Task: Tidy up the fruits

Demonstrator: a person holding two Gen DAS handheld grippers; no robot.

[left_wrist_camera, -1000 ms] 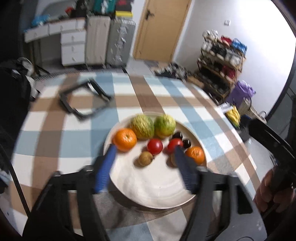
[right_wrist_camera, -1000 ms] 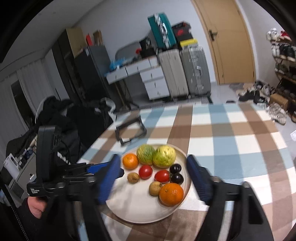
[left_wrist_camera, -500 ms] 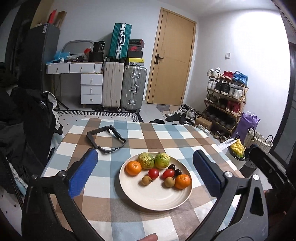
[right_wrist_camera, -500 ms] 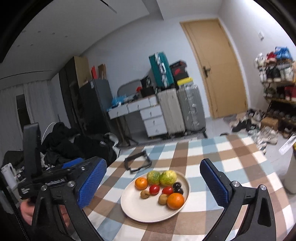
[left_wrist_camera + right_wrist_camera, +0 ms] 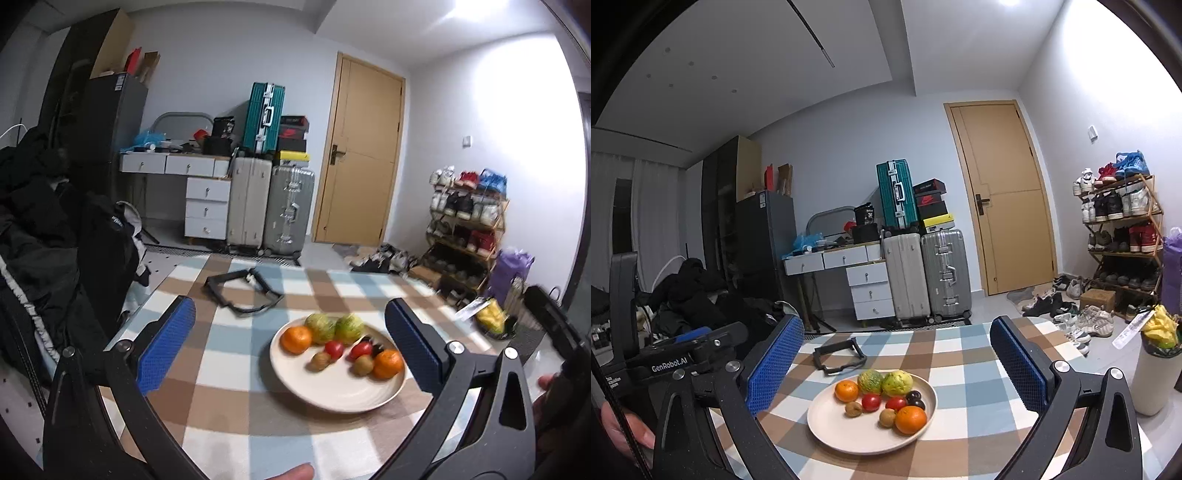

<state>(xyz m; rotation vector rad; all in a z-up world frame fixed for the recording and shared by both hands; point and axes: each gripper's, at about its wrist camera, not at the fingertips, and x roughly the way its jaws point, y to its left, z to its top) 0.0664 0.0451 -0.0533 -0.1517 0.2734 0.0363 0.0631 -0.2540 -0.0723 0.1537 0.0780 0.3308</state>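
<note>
A cream plate (image 5: 849, 432) (image 5: 332, 391) sits on the checked tablecloth. It holds two oranges (image 5: 911, 420), two green fruits (image 5: 870, 381), two red tomatoes (image 5: 871, 401), two brown kiwis (image 5: 853, 409) and dark plums (image 5: 914, 397). My right gripper (image 5: 897, 328) hangs back from the plate, open wide, with nothing between its blue pads. My left gripper (image 5: 289, 314) is also open and empty, and the plate lies ahead of its right finger. In the left wrist view the fruits are blurred.
A black rectangular frame (image 5: 839, 355) (image 5: 243, 291) lies on the table (image 5: 960, 350) beyond the plate. A white container (image 5: 1156, 376) stands off the table's right side. Suitcases, drawers, dark clothes and a shoe rack stand around the room.
Both grippers have drawn back and risen from close over the plate, tilting up toward the room. Their jaws have spread from partly open to wide. The fruits stay on the plate.
</note>
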